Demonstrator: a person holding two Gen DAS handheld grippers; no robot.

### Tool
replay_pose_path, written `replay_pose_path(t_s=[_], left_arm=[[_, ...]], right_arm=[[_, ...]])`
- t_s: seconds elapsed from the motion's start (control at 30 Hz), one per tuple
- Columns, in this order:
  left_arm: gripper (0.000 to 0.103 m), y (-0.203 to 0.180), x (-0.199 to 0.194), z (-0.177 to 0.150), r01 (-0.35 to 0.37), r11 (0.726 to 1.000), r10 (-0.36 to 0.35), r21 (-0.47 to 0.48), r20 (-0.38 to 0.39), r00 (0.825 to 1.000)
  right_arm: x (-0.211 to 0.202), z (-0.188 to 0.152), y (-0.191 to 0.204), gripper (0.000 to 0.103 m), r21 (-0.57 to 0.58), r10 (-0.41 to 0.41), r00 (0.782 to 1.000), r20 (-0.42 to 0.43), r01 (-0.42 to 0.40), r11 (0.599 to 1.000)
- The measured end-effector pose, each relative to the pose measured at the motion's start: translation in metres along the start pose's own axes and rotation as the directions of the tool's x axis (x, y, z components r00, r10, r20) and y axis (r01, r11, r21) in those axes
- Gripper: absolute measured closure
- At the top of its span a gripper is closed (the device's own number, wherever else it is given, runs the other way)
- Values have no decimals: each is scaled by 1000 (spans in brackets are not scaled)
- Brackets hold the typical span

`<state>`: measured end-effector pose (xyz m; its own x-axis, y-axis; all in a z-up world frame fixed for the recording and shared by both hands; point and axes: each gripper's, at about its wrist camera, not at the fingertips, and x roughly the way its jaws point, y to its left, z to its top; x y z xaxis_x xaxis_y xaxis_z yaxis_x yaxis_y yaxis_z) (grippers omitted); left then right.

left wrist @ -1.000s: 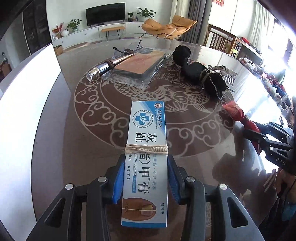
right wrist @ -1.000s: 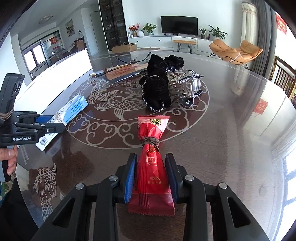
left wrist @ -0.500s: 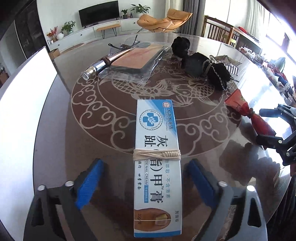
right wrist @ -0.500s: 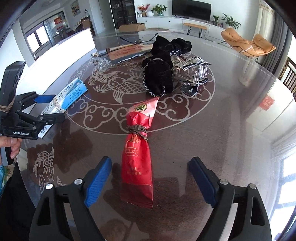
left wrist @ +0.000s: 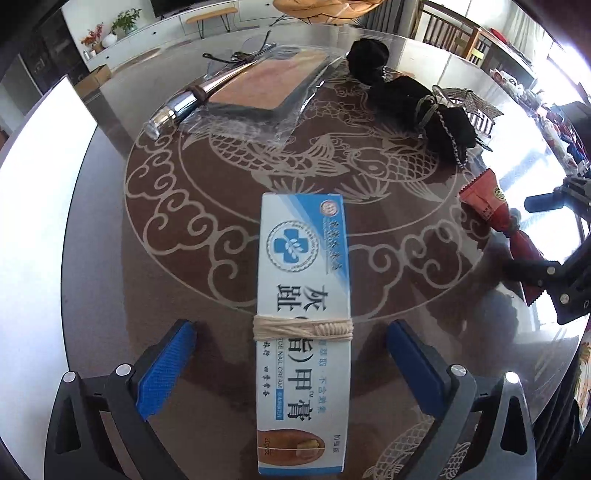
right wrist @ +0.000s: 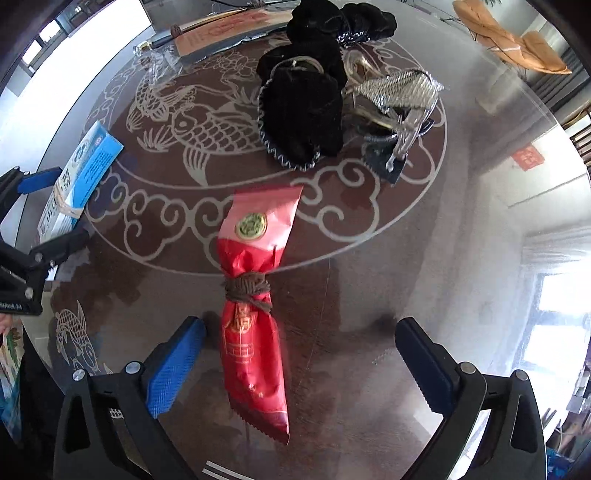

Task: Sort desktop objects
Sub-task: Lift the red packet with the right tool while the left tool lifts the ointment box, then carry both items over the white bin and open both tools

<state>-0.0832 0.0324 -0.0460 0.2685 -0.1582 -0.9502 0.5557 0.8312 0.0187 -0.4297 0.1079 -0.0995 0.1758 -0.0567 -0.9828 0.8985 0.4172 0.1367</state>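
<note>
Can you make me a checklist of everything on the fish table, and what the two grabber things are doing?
Surface: round glass-topped table with fish and cloud patterns; glare along its edges.
Job's things: blue-and-white cream box tied with pale string, lying flat; red packet tied with brown cord, lying flat.
Clutter: black velvet pouches, silver mesh piece, metal tube, flat item in clear plastic.
Grippers: left gripper open, fingers either side of the box, not touching; right gripper with jaws opening, the packet between them, untouched.
Cables: nothing seen.
Surroundings: living room with orange chair, potted plants, bright windows.
</note>
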Motion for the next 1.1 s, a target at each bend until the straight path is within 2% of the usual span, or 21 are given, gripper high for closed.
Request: replay_pose_path(t_s=[0.07, 0.1, 0.13, 0.17, 0.2, 0.23, 0.27, 0.3, 0.33, 0.4, 0.5, 0.63, 0.7, 0.8, 0.93, 1.03, 1.1], left_arm=[[0, -9, -6, 4, -37, 998, 35, 54, 23, 999], [1, -14, -8, 5, -54, 996, 53, 75, 25, 998], [9, -17, -7, 5, -64, 994, 62, 90, 17, 998], [18, -19, -4, 5, -66, 993, 66, 98, 2, 998], [18, -20, -2, 5, -64, 993, 66, 101, -12, 998], [25, -18, -3, 3, -52, 995, 52, 90, 1, 999], [39, -16, -4, 2, -22, 997, 22, 78, 2, 1000], [49, -12, -6, 1, 18, 998, -18, 57, 5, 1000], [59, -10, -9, -1, 17, 999, -18, 41, 16, 1000], [59, -6, -16, -4, 4, 999, -6, 36, 43, 999], [59, -2, -30, -11, 26, 1000, -27, 10, 93, 995], [59, 7, -49, -20, 42, 999, -38, -23, 142, 989], [59, 12, -65, -22, 51, 998, -44, -37, 179, 983], [59, 28, -96, -21, 65, 995, -45, -73, 255, 966], [59, 59, -153, -29, 74, 990, -26, -118, 370, 929], [59, 95, -196, -41, 48, 985, 26, -164, 424, 905], [59, 123, -217, -52, 10, 978, 83, -206, 434, 897]], right_arm=[[-9, 10, 3, 9, -4, 20, 1000, 7, -20, 1000], [-10, 13, 6, 17, -6, 37, 999, -4, -37, 999], [-10, 15, 8, 29, -3, 58, 998, -24, -58, 998], [-8, 16, 11, 37, -1, 72, 997, -42, -73, 997], [-7, 16, 13, 43, -3, 73, 996, -54, -73, 997], [-8, 16, 17, 54, -19, 54, 997, -52, -55, 998], [-10, 16, 19, 64, -28, 47, 998, -47, -48, 998], [-12, 15, 19, 82, -24, 58, 997, -44, -59, 998], [-16, 14, 17, 83, -5, 87, 995, -40, -87, 996], [-27, 10, 17, 83, -4, 88, 996, -5, -88, 996], [-48, 3, 18, 83, -16, 99, 994, 42, -98, 995], [-52, -5, 17, 83, -9, 90, 995, 46, -90, 996], [-62, 2, 15, 83, -3, 97, 993, 67, -98, 995], [-85, 4, 18, 83, 0, 129, 983, 132, -131, 991], [-116, 30, 45, 83, -36, 166, 961, 221, -162, 986], [-146, 44, 76, 83, -77, 214, 933, 289, -200, 977], [-165, 61, 103, 82, -117, 264, 907, 328, -239, 964]])
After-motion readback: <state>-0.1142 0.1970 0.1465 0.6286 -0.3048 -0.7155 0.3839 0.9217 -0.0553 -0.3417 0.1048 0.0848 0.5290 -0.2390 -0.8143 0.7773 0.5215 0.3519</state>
